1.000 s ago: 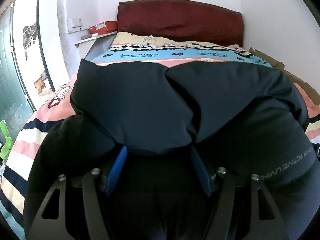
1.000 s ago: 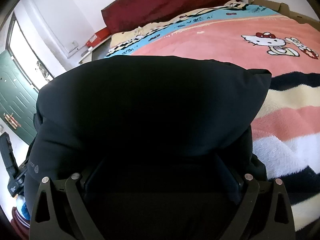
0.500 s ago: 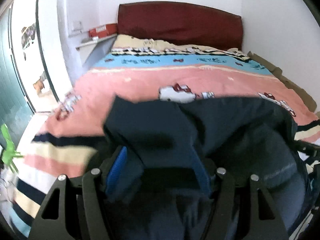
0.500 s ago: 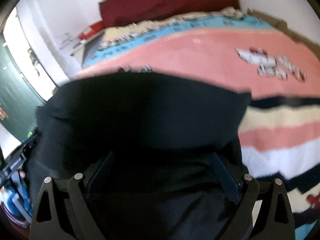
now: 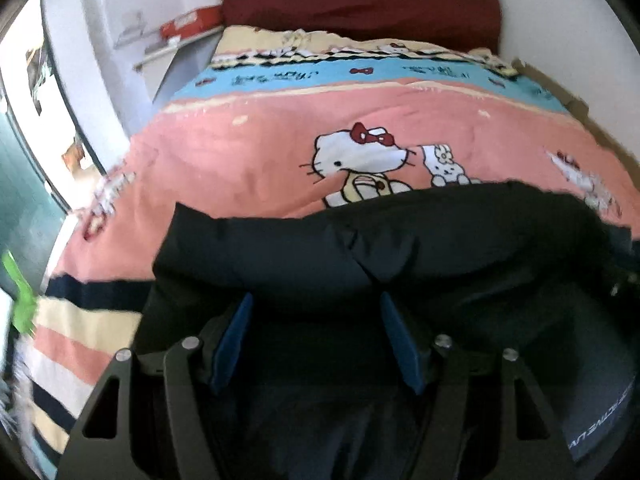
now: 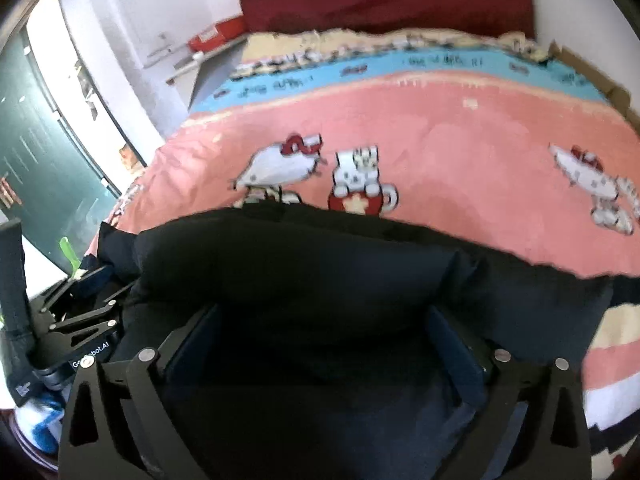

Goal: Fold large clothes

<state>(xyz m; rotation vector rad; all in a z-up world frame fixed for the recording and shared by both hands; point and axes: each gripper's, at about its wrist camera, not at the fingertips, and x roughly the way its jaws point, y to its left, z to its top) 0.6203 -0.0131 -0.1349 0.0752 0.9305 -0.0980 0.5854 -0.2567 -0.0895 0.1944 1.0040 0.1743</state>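
Observation:
A large dark navy padded jacket (image 5: 400, 248) lies bunched at the near edge of the bed; it also fills the lower half of the right wrist view (image 6: 320, 272). My left gripper (image 5: 316, 320) has its blue-padded fingers (image 5: 236, 332) wide apart with jacket fabric draped between and over them. My right gripper (image 6: 324, 328) also has its fingers (image 6: 456, 344) spread wide, with the jacket's folded edge lying across them. The fingertips of both are hidden under the cloth. The left gripper's body (image 6: 80, 340) shows at the left edge of the right wrist view.
The bed carries a pink cartoon-cat blanket (image 5: 280, 152) with blue and striped bands, and a dark red headboard (image 5: 360, 0). A shelf with a red box (image 5: 192, 24) is at the back left. A green door (image 6: 36, 152) stands left. Cardboard (image 6: 592, 68) lines the right wall.
Both grippers have dropped and pulled back toward the near edge. The jacket, which filled both views high up a second ago, now sits low, uncovering most of the pink blanket.

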